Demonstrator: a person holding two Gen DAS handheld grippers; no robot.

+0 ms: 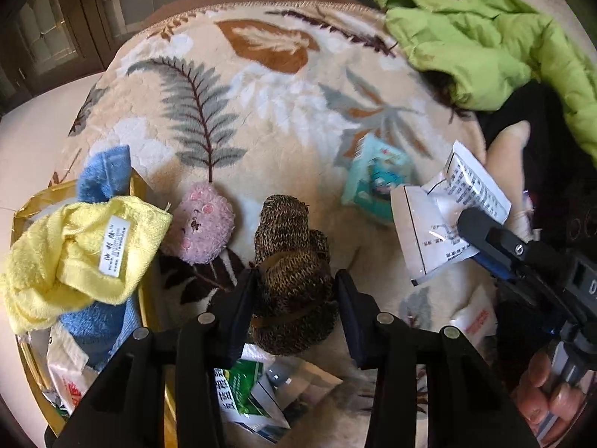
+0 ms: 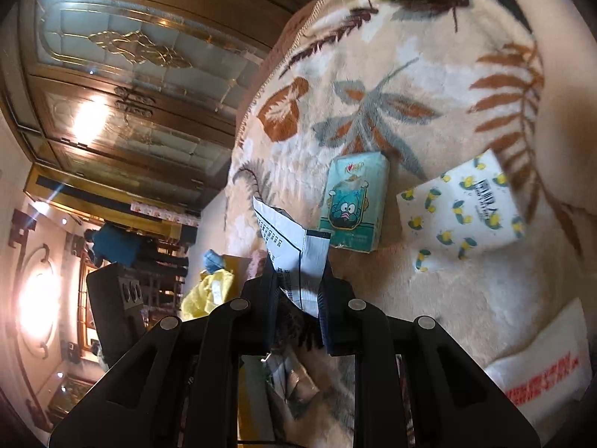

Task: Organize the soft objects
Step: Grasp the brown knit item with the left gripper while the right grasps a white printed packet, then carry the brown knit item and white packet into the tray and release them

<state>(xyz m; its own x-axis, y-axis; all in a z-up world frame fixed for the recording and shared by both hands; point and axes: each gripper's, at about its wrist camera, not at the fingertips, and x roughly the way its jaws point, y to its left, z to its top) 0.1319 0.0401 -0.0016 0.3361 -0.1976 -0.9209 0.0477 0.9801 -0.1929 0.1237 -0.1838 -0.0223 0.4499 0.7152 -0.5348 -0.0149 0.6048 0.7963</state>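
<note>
Left wrist view: the left gripper (image 1: 296,291) stands partly open astride the brown knitted item (image 1: 293,280) on the leaf-patterned blanket (image 1: 261,112), its pads right at the knit's sides.

Right wrist view: the right gripper (image 2: 298,291) is clamped on the white printed packet (image 2: 294,246), held above the blanket.

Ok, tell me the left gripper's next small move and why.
Probably close the left gripper fully on the brown knitted sock bundle: it sits between the fingers, apparently not yet squeezed. The right gripper already pinches the white printed packet.
</note>
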